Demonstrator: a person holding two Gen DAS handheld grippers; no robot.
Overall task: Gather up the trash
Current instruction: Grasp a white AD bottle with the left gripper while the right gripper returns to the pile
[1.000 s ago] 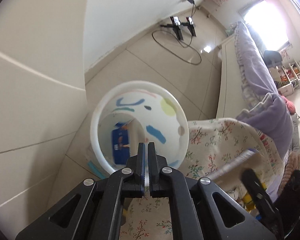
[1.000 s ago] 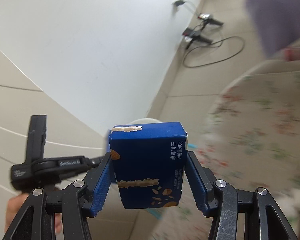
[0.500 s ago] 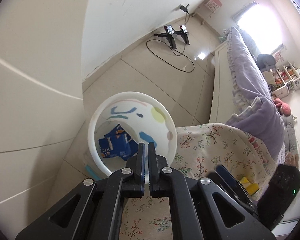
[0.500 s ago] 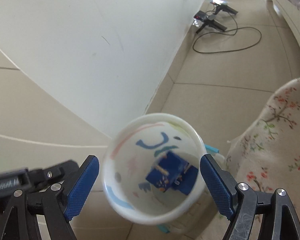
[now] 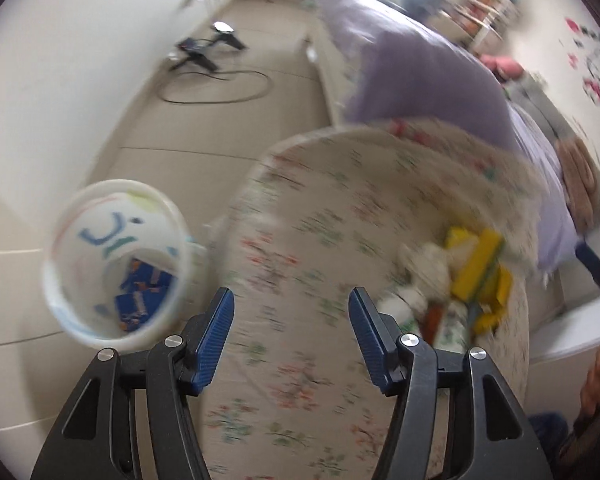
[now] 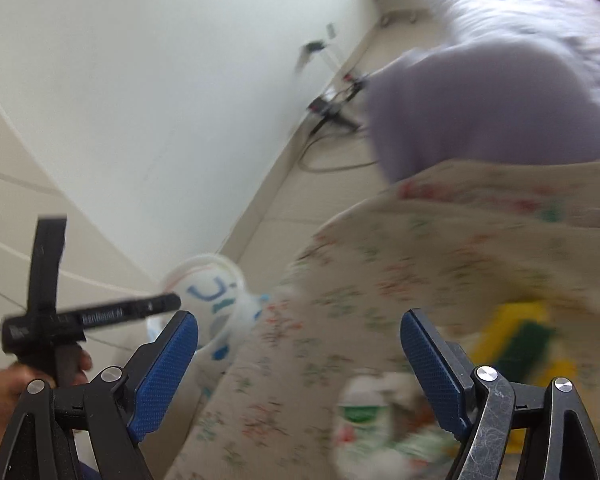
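Trash (image 5: pixel 466 280), blurred, maybe yellow wrappers, lies right of frame; left gripper (image 5: pixel 290 334) and right gripper (image 6: pixel 300 368) both gape wide, empty.

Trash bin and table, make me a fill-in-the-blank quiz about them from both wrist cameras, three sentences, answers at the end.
1. The boxes lying inside the white trash bin are ____ in colour.
2. The left gripper and the right gripper both have their jaws ____.
3. The yellow packets lie on the ____-patterned tablecloth, not in the bin.

Missing words: blue; open; floral
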